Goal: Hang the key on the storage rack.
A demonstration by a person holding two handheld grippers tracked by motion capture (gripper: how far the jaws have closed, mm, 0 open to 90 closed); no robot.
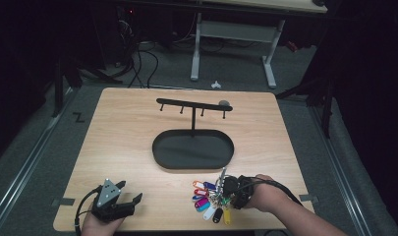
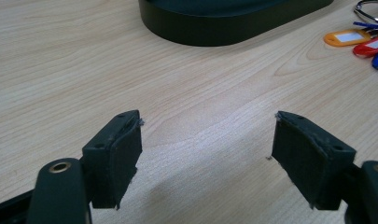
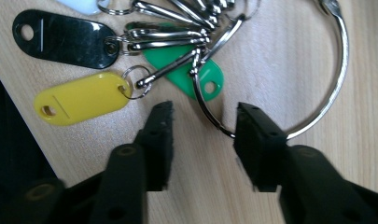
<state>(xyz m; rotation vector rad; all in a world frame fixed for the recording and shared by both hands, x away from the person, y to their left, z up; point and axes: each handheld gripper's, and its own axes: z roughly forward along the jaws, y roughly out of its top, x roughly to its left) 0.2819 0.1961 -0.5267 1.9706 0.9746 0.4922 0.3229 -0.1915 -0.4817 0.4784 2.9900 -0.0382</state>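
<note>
The right gripper [image 3: 203,130] is holding its jaws narrow, one pad touching the large silver key ring [image 3: 338,70] carrying coloured plastic tags (yellow [image 3: 79,98], green, black) at lower right of the high view. At lower left, the left gripper [image 2: 207,149] is resting wide apart over bare wooden table [image 2: 200,84].

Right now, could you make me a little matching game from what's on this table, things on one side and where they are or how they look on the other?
Things:
1. black tray
2. yellow tag
3. left gripper
4. big ring

Descriptions:
A. jaws wide apart over bare wood
B. middle of the table, under the hook stand
C. lying beside a black tag
D. curving past the right gripper's jaw

Pairs: 1-B, 2-C, 3-A, 4-D
</note>
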